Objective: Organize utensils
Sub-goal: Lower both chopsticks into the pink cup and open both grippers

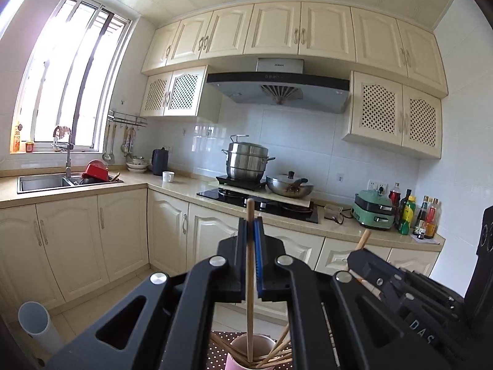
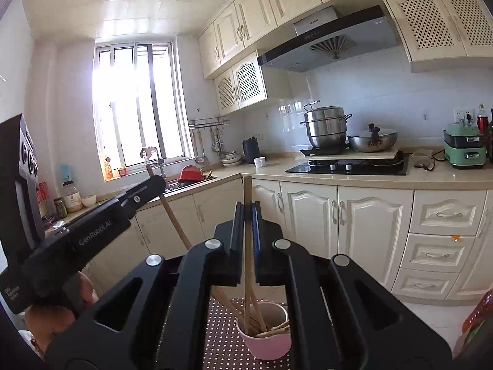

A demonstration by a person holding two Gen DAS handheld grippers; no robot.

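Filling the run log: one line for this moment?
left gripper: shut on chopstick | right gripper: shut on chopstick | above pink cup

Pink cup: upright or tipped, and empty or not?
Upright, not empty. The pink cup stands mouth up on the dotted mat, with chopsticks inside.

Bright daylight pours through a barred window (image 1: 71, 74) above the sink (image 1: 43, 182). Cream cabinets (image 1: 277, 30) run along 2 walls over white tile (image 1: 295, 129), with a grey hood (image 1: 277, 89) above the black hob (image 1: 258, 203). The beige counter (image 1: 172, 185) turns the corner; the floor (image 1: 101, 302) is pale tile.
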